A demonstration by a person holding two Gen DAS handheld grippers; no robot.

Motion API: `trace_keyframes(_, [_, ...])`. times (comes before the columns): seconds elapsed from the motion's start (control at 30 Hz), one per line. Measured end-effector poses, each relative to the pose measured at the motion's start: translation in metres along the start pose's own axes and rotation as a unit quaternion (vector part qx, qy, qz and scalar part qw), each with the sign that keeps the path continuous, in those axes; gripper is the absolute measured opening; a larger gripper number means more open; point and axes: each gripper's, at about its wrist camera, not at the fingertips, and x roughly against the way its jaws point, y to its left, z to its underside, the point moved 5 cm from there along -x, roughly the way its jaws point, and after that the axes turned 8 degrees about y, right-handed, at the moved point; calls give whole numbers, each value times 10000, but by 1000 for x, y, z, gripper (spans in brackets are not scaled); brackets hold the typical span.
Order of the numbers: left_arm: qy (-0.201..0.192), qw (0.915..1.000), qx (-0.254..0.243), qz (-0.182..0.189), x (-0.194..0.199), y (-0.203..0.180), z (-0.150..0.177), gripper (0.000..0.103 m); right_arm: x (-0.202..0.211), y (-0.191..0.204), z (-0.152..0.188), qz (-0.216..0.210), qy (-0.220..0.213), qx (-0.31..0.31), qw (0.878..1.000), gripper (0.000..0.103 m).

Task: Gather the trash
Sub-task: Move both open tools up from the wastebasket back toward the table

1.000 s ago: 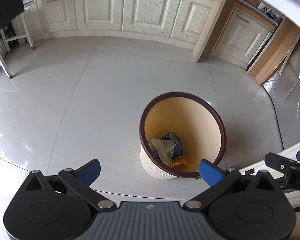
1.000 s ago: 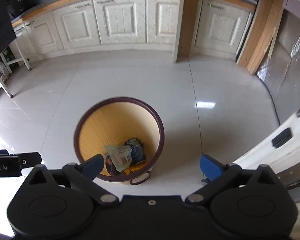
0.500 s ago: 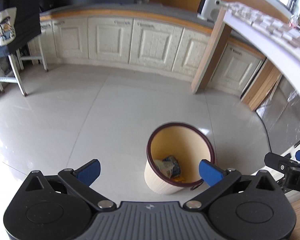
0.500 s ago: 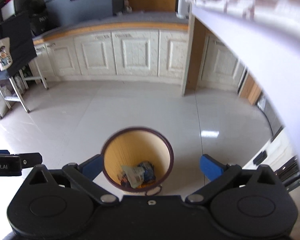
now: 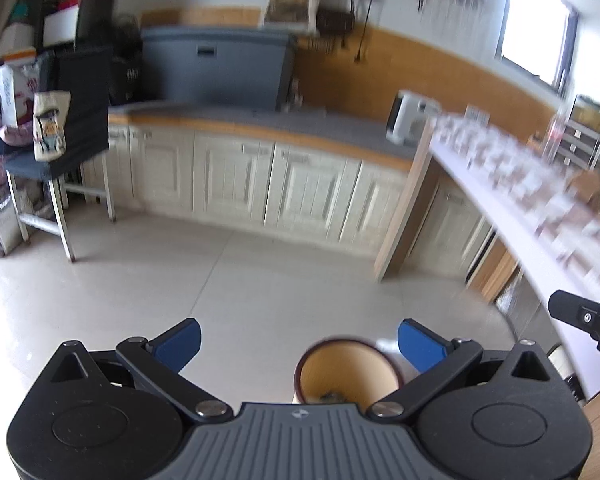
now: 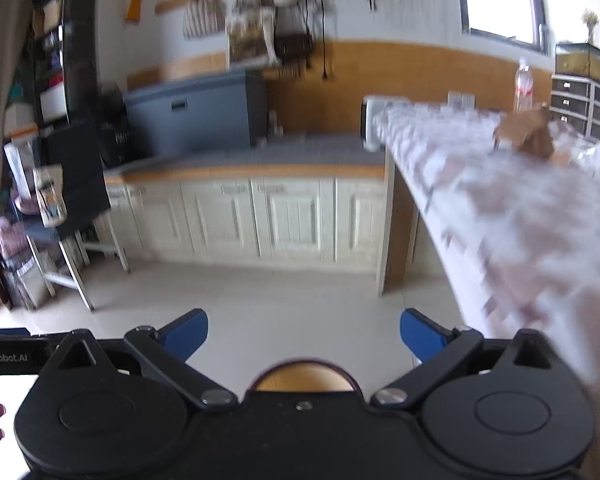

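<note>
A cream bin with a dark maroon rim [image 5: 346,372] stands on the tiled floor, low in the left wrist view, with a scrap of trash just visible at its bottom. My left gripper [image 5: 298,342] hangs open and empty high above the floor, the bin below and slightly right of its centre. In the right wrist view only the far rim of the bin [image 6: 304,376] shows above the gripper body. My right gripper [image 6: 302,334] is open with nothing between its blue fingers. A brown crumpled paper piece [image 6: 526,136] lies on the patterned table to the right.
The patterned tabletop [image 6: 500,200] fills the right side, with a clear bottle [image 6: 523,82] at its far end. Cream cabinets [image 5: 268,184] under a grey counter line the back. A metal-legged stand with dark cloth [image 5: 60,160] is at left. Open floor lies between.
Both grippers have risen and tilted up from looking down into the bin. The bin has slid to the bottom of both views, and the counter, wall and tabletop have come into sight.
</note>
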Motion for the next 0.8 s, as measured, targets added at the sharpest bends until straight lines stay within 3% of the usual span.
trace_keyframes(0.27, [-852, 9962, -98, 142, 71, -21, -30, 103, 77, -12, -33, 0, -730, -98, 9973, 103])
trace_keyframes(0.47, [-1495, 9870, -370, 458, 117, -59, -47, 103, 138, -31, -49, 66, -1303, -49, 9914, 103])
trace_keyframes(0.8, [-2046, 9662, -1023, 1187, 147, -147, -67, 103, 211, -123, -77, 110, -1781, -54, 9839, 103])
